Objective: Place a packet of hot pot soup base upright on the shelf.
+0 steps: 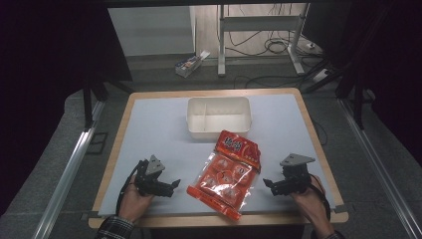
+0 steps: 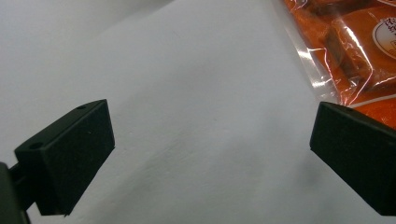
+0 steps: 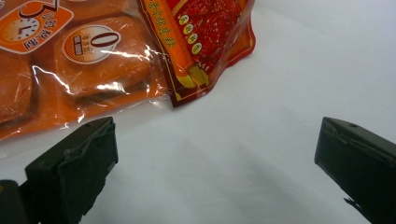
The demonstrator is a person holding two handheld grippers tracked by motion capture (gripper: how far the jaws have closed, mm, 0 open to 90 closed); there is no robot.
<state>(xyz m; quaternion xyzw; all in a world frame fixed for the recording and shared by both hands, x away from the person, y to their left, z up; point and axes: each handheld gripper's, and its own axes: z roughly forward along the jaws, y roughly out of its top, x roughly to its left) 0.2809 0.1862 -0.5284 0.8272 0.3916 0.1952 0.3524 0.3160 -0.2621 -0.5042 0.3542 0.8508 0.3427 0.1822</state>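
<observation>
While grippers gape, snack bag [image 1: 226,172] between them, untouched

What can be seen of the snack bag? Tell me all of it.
The snack bag is glossy plastic: a printed red-orange header at its far end, a clear body showing individually wrapped orange packets. It looks sealed and lies flat and slanted on the white mat, between the two grippers. Neither touches it. Its header reaches the white bin.

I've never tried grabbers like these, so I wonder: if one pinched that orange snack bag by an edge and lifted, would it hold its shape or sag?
The snack bag would probably sag: its glossy clear film wrinkles around separate inner packets. That shiny film looks slippery, so a pinch might slide. It lies flat, so it's unlikely to roll.
</observation>
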